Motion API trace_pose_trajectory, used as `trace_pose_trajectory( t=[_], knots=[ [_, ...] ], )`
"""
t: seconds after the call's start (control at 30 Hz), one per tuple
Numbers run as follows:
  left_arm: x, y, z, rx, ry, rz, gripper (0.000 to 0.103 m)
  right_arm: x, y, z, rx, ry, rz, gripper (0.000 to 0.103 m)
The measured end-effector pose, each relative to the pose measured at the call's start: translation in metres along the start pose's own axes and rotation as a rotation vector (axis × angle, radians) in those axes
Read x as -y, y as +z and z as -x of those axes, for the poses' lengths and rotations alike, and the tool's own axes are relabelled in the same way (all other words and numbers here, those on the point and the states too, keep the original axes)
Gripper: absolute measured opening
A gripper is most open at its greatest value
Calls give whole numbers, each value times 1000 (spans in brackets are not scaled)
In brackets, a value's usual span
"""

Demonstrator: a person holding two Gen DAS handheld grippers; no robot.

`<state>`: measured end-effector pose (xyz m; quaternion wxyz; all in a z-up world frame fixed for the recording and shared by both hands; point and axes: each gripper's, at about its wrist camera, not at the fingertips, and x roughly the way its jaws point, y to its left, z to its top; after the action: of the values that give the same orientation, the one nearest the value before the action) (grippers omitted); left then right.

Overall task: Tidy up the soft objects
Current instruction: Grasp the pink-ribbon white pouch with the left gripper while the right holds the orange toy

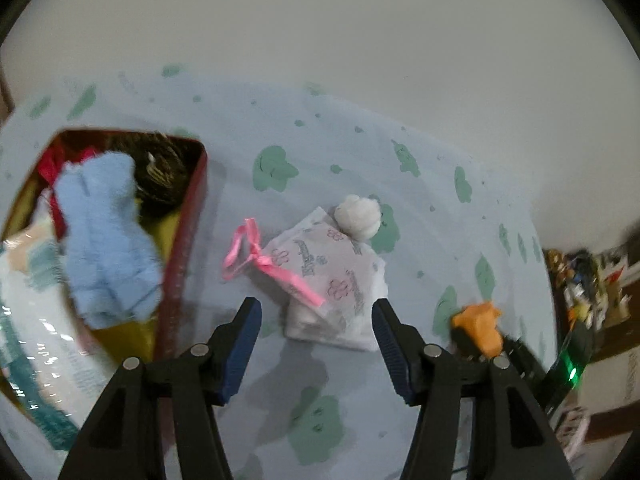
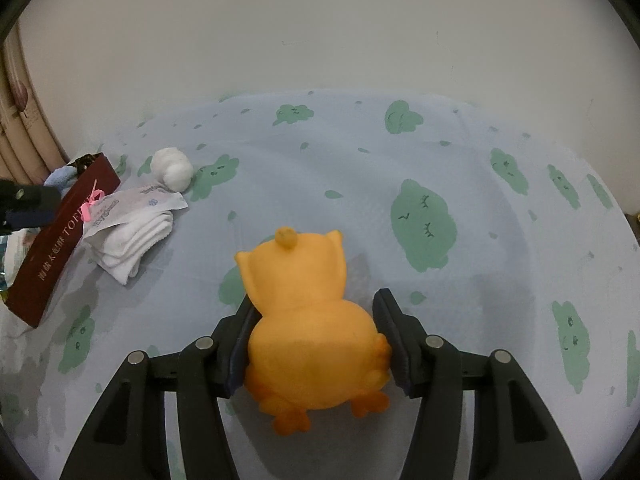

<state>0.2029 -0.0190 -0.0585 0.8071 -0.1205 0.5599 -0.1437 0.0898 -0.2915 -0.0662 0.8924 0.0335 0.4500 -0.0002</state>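
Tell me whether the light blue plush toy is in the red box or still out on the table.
In the box: the light blue plush toy lies inside the red box walls, atop other items.

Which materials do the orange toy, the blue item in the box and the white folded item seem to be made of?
The orange toy looks like soft rubber or foam: smooth and matte. The blue item seems to be plush fleece, with a fuzzy nap. The white folded item appears to be ribbed knitted cotton, possibly socks.

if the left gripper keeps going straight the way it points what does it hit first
Most likely the white folded socks under the printed pouch with the pink ribbon, lying between the open left gripper's fingers; depth is unclear.
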Motion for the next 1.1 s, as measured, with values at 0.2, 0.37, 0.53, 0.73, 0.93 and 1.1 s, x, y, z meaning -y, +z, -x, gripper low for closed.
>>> trace_pose_trajectory(
  t=[0.2, 0.37, 0.53, 0.73, 0.93, 1.1],
  knots=[
    [-13, 14, -24, -33, -4, 131, 59, 2, -1, 0, 1, 10, -8, 54],
    [-16, 24, -42, -67, -19, 174, 59, 2, -1, 0, -2, 8, -4, 55],
    [-8, 41, -51, -49, 10, 195, 59, 1, -1, 0, -5, -2, 3, 55],
    [14, 47, -50, -17, -9, 135, 59, 1, -1, 1, -7, -4, 7, 56],
    [27, 48, -57, -5, 22, 113, 59, 2, -1, 2, -7, -2, 6, 57],
    [29, 45, -66, -43, 43, 105, 14, 2, 0, 2, -8, -1, 5, 57]
  ],
)
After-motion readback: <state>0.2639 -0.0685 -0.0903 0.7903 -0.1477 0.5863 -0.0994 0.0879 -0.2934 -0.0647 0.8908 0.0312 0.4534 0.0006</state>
